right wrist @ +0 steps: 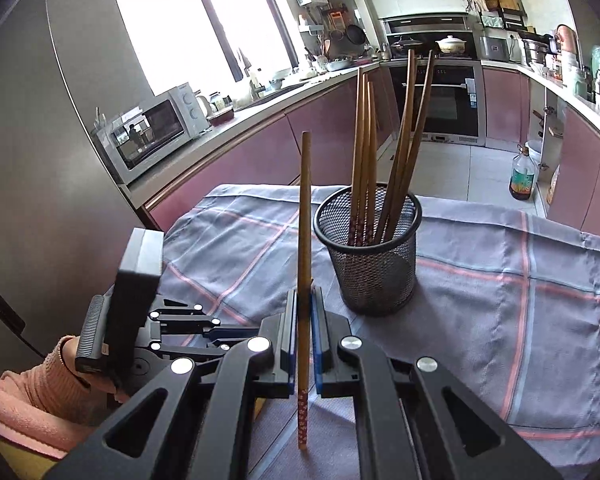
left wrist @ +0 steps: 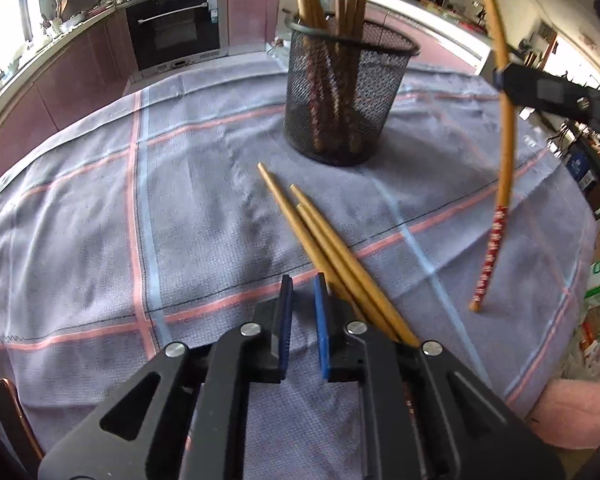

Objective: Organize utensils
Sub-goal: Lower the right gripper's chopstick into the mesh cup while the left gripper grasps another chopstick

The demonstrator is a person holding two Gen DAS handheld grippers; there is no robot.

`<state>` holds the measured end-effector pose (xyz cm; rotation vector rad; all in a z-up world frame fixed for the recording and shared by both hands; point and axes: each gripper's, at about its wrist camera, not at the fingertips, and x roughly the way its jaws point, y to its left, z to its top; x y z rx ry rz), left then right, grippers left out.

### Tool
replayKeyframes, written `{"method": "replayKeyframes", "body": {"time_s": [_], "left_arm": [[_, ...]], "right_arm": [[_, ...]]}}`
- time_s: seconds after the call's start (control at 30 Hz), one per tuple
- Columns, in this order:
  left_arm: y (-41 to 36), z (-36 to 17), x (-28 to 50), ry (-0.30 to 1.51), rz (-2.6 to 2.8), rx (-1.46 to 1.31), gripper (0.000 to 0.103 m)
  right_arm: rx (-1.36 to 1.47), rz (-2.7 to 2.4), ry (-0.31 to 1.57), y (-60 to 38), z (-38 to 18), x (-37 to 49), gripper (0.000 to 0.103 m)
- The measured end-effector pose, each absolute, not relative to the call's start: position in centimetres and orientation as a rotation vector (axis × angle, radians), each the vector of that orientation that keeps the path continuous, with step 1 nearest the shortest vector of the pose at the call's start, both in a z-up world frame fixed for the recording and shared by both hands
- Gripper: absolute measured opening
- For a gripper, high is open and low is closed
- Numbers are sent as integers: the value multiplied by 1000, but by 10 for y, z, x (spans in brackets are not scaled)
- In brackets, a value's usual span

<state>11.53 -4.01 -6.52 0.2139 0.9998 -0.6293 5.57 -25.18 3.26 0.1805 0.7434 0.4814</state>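
A black mesh cup (left wrist: 348, 92) (right wrist: 370, 256) stands mid-table on a grey-blue checked cloth (left wrist: 100, 220) with several wooden chopsticks upright in it. Three loose chopsticks (left wrist: 320, 232) lie on the cloth in front of the cup, running under the right finger of my left gripper (left wrist: 302, 288). That gripper is shut, with only a narrow empty gap between its blue pads. My right gripper (right wrist: 304, 300) (left wrist: 500, 76) is shut on a single chopstick (right wrist: 305, 208) (left wrist: 504, 168). It holds the chopstick upright above the cloth, red patterned end down, to the right of the cup in the left wrist view.
A hand in a pink sleeve (right wrist: 40, 392) holds the left tool at the table's near left. Pink kitchen cabinets, an oven (right wrist: 436, 96) and a microwave (right wrist: 152, 128) ring the table. An oil bottle (right wrist: 522, 178) stands on the floor. A chair back (left wrist: 8, 412) shows at the table edge.
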Motion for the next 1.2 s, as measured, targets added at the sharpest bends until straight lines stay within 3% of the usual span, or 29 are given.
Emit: {"method": "replayKeyframes", "body": {"time_s": [0.37,0.63,1.0,1.2], "left_arm": [[-52,-71,105,1013,-615,218,21],[-46,-73,108,1040,-599,244,18],[-35,-72,113,1038,-585,213,14],[-39,-71,114,1034,-572,251,16]], "right_arm": [[196,480,746,-256,29,57,5],[208,473,713,-261,34,58,5],[161,443,510,-273,99,61,5],[159,405,411,-281,130,73,5]]}}
